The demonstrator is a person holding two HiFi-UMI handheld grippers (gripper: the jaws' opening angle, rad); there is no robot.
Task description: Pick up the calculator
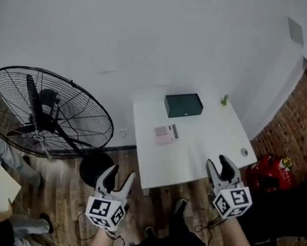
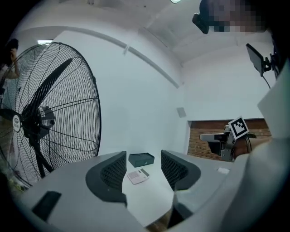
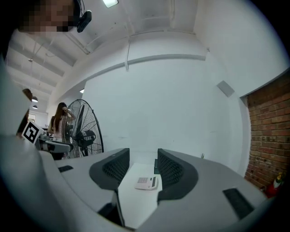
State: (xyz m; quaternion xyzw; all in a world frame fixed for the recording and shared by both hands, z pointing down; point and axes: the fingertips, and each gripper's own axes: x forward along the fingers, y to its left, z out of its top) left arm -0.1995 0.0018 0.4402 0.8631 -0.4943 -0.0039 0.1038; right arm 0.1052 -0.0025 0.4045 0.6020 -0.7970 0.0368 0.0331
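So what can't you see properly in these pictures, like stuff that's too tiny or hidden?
Pale pink flat calculator: keys too small to read, every view.
Small grey round thing on the white table: head view, too tiny to name.
Red lumpy object on the wooden floor: head view, too blurry to name.

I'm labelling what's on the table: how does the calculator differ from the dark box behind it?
The calculator is pale pinkish-white; the box is dark green. The calculator lies flat and thin; the box stands taller. The box sits behind the calculator, nearer the wall. Both rest on the white table, not touching.
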